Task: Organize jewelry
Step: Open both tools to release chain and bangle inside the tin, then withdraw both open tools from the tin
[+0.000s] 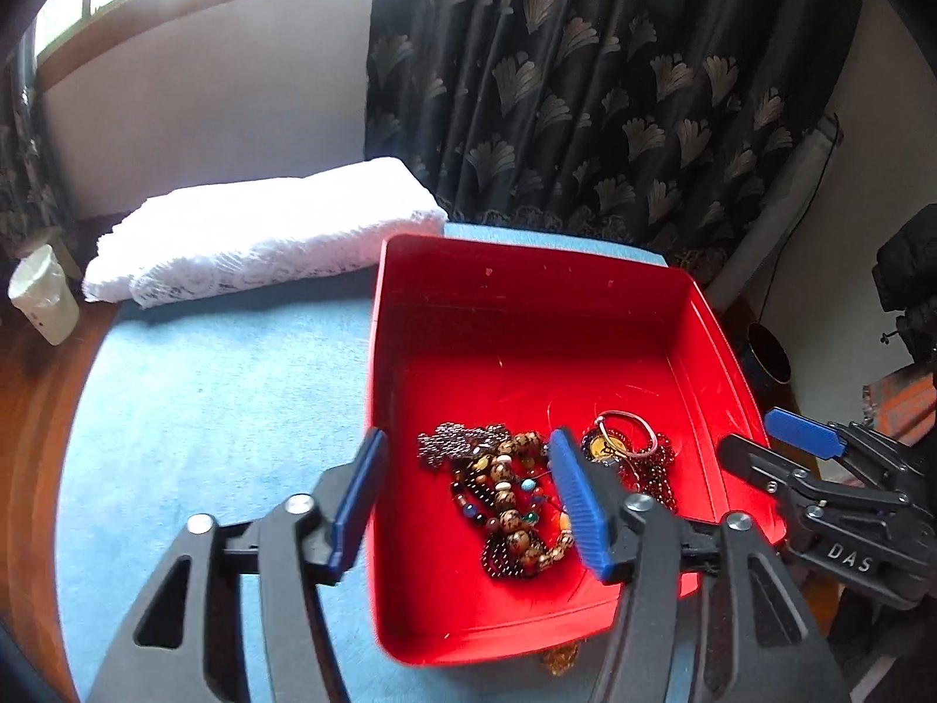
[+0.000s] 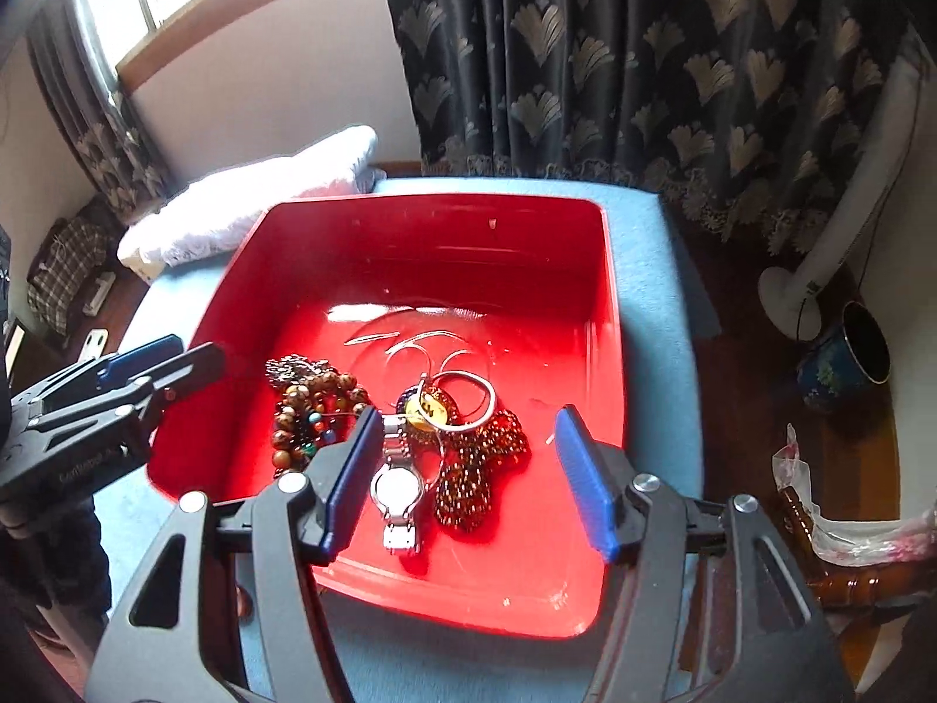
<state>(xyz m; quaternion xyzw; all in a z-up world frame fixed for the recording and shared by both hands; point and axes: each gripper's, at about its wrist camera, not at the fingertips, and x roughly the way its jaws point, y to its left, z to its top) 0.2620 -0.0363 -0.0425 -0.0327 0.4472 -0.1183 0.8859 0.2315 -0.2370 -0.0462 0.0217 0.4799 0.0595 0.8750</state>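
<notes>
A red plastic tray sits on a blue cloth and holds a heap of jewelry. Brown and multicoloured beaded bracelets lie at its left. A silver bangle, a yellow pendant and a dark red beaded piece lie in the middle. A silver wristwatch lies nearest me. My left gripper stands open above the tray's left wall and the beads. My right gripper is open over the watch and red beads, gripping nothing.
A folded white lace cloth lies behind the tray on the blue cloth. A dark patterned curtain hangs behind. A white cup stands far left. On the floor at right are a fan base, a dark pot and a brown bottle.
</notes>
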